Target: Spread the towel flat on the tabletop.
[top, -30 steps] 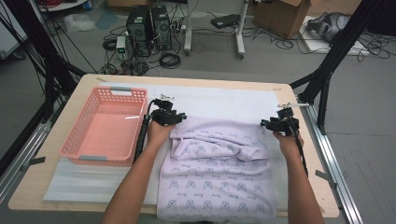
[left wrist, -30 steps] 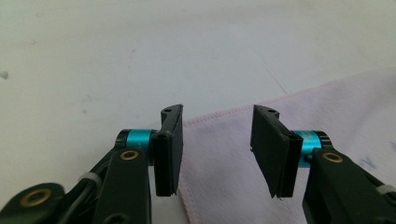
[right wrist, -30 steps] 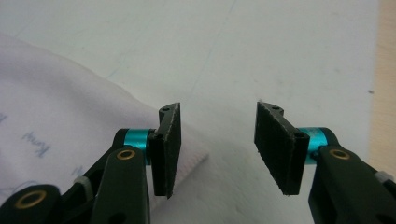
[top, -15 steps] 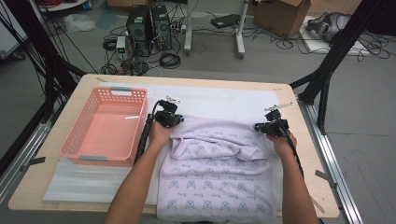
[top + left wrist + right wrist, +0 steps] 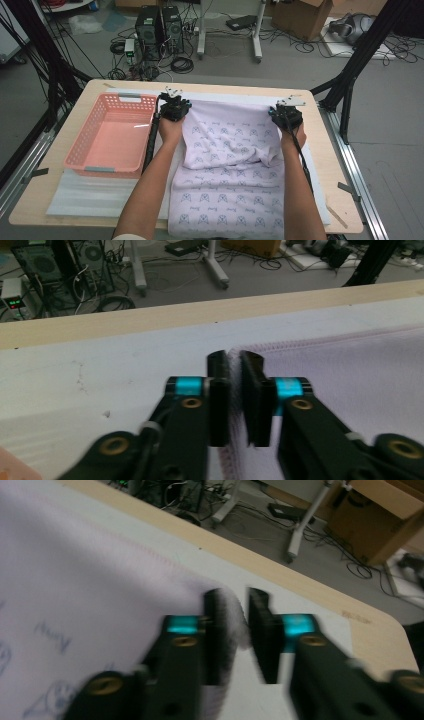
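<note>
A lavender cloth (image 5: 230, 165) with a small printed pattern lies across the white mat (image 5: 100, 195); its near half is flat and its middle is creased. My left gripper (image 5: 173, 100) is at the cloth's far left corner and my right gripper (image 5: 286, 106) at the far right corner. In the left gripper view the jaws (image 5: 235, 372) stand a narrow gap apart around the cloth's hem (image 5: 350, 370). In the right gripper view the jaws (image 5: 235, 617) are wider, and the cloth corner (image 5: 75, 590) hangs against one pad. Both pairs of jaws have just been opening.
A pink plastic basket (image 5: 80, 145) stands empty at the left of the wooden table (image 5: 332, 150), close to my left forearm. Black frame posts rise at both sides. Computers, cables and boxes lie on the floor beyond the far edge.
Both hands moved away from the person and drew the cloth's bunched far edge out flat towards the table's far side. The right hand also shifted left.
</note>
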Demonstrator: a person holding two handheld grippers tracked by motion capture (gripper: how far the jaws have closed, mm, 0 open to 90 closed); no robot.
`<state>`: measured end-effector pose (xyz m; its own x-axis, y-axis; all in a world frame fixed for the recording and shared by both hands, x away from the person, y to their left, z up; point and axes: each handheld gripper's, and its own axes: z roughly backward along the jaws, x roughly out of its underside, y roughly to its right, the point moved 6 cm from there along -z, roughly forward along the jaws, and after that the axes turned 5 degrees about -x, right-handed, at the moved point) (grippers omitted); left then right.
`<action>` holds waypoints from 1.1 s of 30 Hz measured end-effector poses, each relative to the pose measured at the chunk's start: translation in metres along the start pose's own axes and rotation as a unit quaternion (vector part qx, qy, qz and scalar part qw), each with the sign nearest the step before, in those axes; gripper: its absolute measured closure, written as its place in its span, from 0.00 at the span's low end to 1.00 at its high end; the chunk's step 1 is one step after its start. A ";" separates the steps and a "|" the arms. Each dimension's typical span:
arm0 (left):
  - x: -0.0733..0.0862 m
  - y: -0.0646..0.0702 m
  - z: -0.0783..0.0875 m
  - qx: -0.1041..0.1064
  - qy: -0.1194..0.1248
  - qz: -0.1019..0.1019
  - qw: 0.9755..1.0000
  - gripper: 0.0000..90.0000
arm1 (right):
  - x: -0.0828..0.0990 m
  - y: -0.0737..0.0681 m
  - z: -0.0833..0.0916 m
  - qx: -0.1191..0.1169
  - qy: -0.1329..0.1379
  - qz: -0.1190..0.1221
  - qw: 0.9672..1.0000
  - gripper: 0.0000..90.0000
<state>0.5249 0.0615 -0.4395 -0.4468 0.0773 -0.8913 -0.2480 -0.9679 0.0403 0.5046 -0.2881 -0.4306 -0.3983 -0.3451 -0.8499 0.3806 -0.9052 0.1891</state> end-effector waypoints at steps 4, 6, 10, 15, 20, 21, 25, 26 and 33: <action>0.014 0.000 -0.001 0.016 -0.038 0.000 0.999 0.60 | 0.008 0.001 -0.007 -0.014 -0.023 -0.044 0.999 0.57; 0.020 -0.002 0.000 0.023 -0.053 0.021 0.998 0.59 | 0.014 0.003 -0.005 -0.024 -0.035 -0.064 0.997 0.57; 0.028 0.004 0.006 0.049 -0.078 0.012 0.996 0.57 | 0.026 0.009 0.003 -0.041 -0.055 -0.095 0.993 0.57; 0.032 0.015 0.016 0.075 -0.070 0.004 0.995 0.54 | 0.036 0.014 0.016 -0.070 -0.061 -0.113 0.989 0.57; 0.037 0.027 0.025 0.119 -0.076 -0.010 0.990 0.43 | 0.042 0.008 0.034 -0.114 -0.059 -0.125 0.984 0.56; 0.037 0.030 0.027 0.125 -0.078 -0.012 0.989 0.43 | 0.043 0.007 0.037 -0.120 -0.058 -0.120 0.984 0.56; 0.037 0.043 0.035 0.138 -0.087 -0.033 0.986 0.41 | 0.054 -0.001 0.051 -0.145 -0.084 -0.118 0.979 0.50; 0.036 0.045 0.037 0.141 -0.091 -0.040 0.985 0.39 | 0.056 -0.004 0.054 -0.153 -0.099 -0.130 0.975 0.48; 0.042 0.056 0.061 0.156 -0.072 -0.050 0.984 0.33 | 0.059 -0.019 0.080 -0.185 -0.091 -0.140 0.968 0.51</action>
<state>0.4402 0.0250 -0.4473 -0.5183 0.2236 -0.8255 -0.5393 -0.8345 0.1126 0.4067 -0.3118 -0.4450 -0.6571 -0.1668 -0.7351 0.4952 -0.8307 -0.2542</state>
